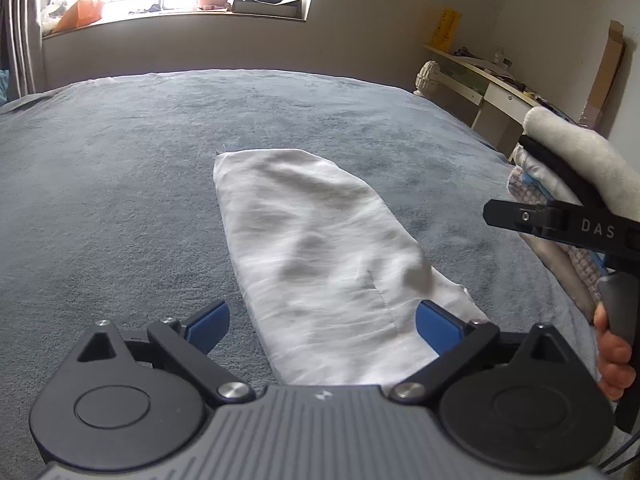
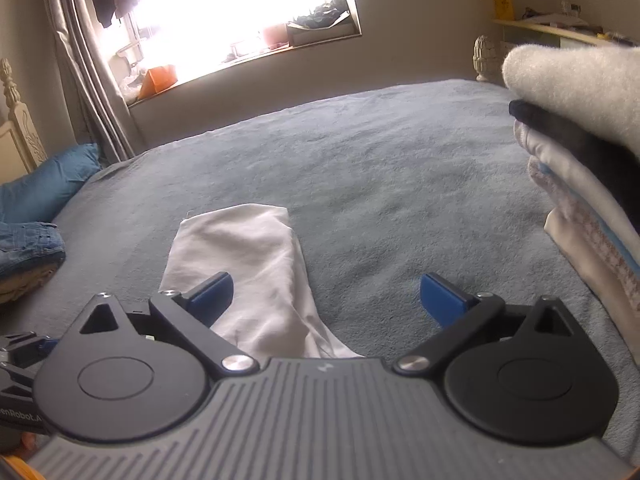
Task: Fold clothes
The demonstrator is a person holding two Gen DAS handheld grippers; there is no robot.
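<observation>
A white garment [image 1: 320,248], folded into a long narrow strip, lies flat on the grey-blue bed cover [image 1: 120,184]. My left gripper [image 1: 323,326] hovers over its near end with the jaws wide open; the blue pads stand on either side of the cloth and do not press on it. In the right wrist view the same garment [image 2: 248,256] lies left of centre. My right gripper [image 2: 326,300] is open too, its left pad over the cloth's edge and its right pad over bare cover. Nothing is held.
A stack of folded clothes [image 2: 580,152] sits at the bed's right side, topped by a fluffy white piece. Blue jeans [image 2: 28,248] and a blue pillow [image 2: 48,184] lie at the left. A person's hand [image 1: 612,360] grips a handle. A desk [image 1: 480,80] stands beyond the bed.
</observation>
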